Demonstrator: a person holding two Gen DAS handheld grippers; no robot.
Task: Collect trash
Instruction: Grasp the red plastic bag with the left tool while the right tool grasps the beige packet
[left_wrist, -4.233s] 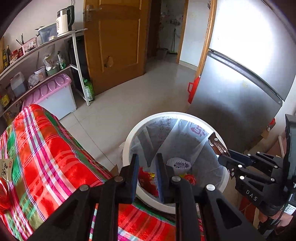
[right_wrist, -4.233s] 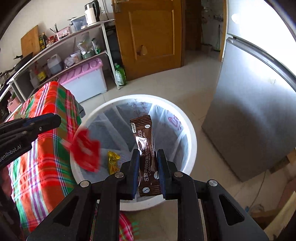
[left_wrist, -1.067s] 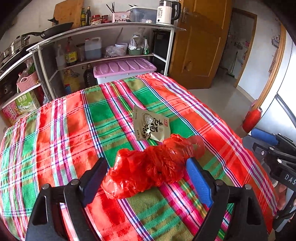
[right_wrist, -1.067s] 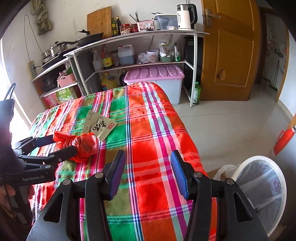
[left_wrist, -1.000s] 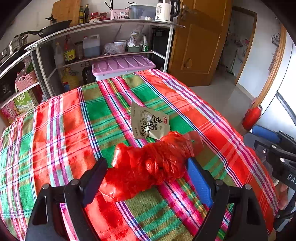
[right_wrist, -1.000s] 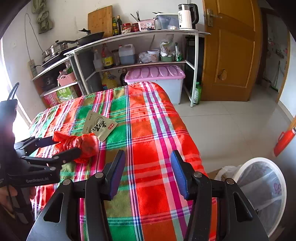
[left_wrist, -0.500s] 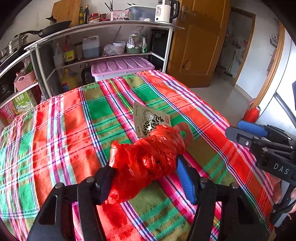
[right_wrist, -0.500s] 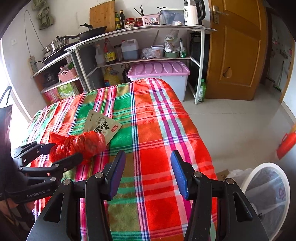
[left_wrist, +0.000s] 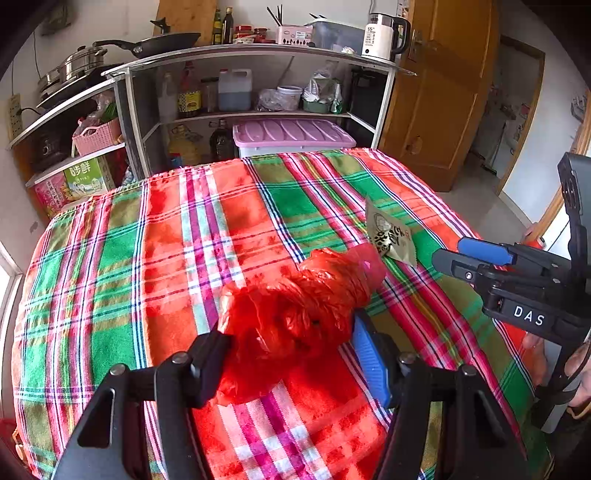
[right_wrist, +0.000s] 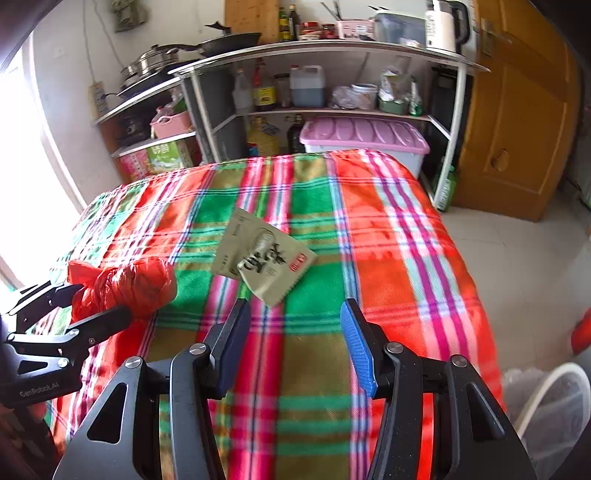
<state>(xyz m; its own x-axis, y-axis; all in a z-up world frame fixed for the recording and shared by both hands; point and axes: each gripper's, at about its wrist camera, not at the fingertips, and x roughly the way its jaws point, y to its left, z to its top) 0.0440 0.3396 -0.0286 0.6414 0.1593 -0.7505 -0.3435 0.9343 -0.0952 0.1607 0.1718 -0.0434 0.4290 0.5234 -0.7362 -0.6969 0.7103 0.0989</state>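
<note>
Crumpled red plastic bag (left_wrist: 295, 317), pinched between the jaws of the left gripper (left_wrist: 291, 354) just above the plaid tablecloth (left_wrist: 166, 258). Beyond it, a flat snack packet (right_wrist: 264, 256) is seen lying on the cloth, ahead of the right gripper (right_wrist: 291, 343), whose jaws are spread wide and hold nothing. Slippage is judged possible, the thin film being gripped only at its bulk. Open cloth is left all around; the lined bin (right_wrist: 554, 410) is found past the right-hand table edge
</note>
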